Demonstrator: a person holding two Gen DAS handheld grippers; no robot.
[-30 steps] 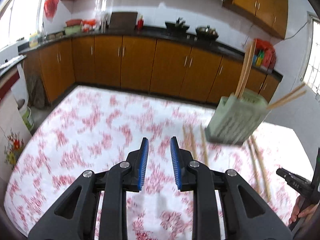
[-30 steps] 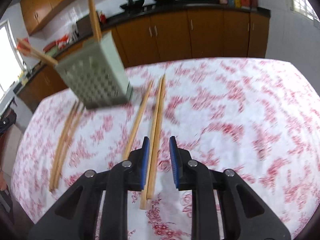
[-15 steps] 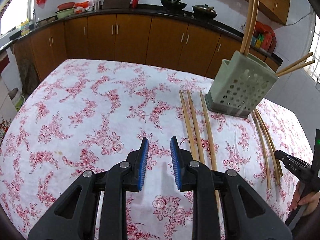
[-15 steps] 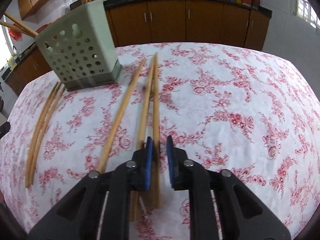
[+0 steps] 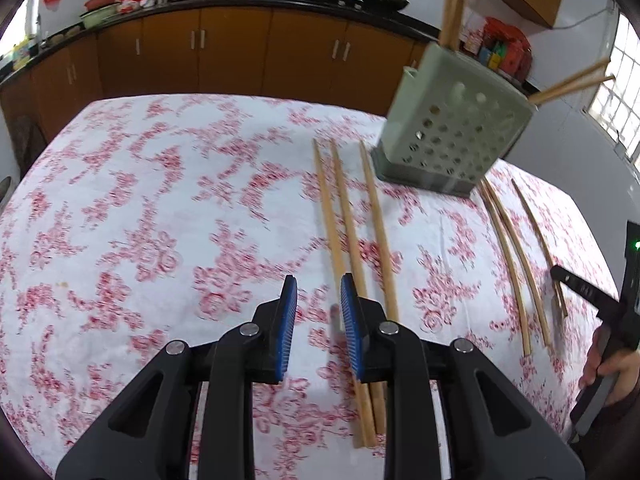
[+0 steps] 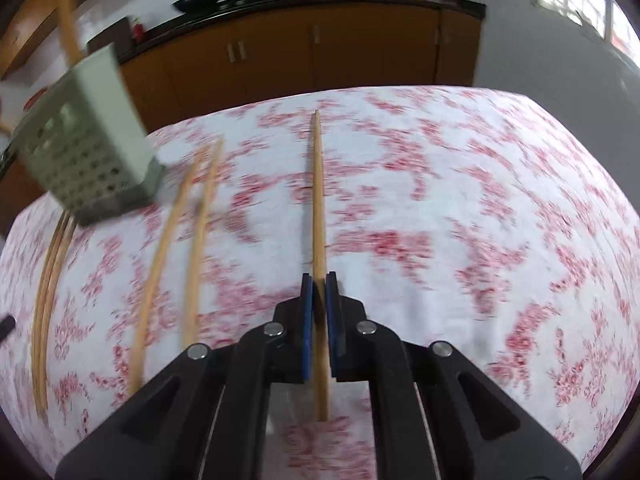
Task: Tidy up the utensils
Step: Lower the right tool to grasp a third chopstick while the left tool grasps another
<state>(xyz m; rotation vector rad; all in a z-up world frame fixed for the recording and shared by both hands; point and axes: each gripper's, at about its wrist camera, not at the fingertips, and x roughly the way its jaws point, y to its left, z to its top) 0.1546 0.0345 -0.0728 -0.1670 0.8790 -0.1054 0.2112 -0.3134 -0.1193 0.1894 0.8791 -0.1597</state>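
Task partly done: some chopsticks already stand in the green holder point(image 5: 452, 140), ahead-right of the left tool point(image 5: 318, 304), w/ several more flat on the tabletop point(image 5: 140, 208). Right tool point(image 6: 319, 300) has just been closing and now pinches 1 chopstick point(image 6: 317, 200); 1 s ago it lay loose betw. spread pads. Left tool, part-spread and empty, now sits lower, 3 chopsticks point(image 5: 348, 216) just ahead.
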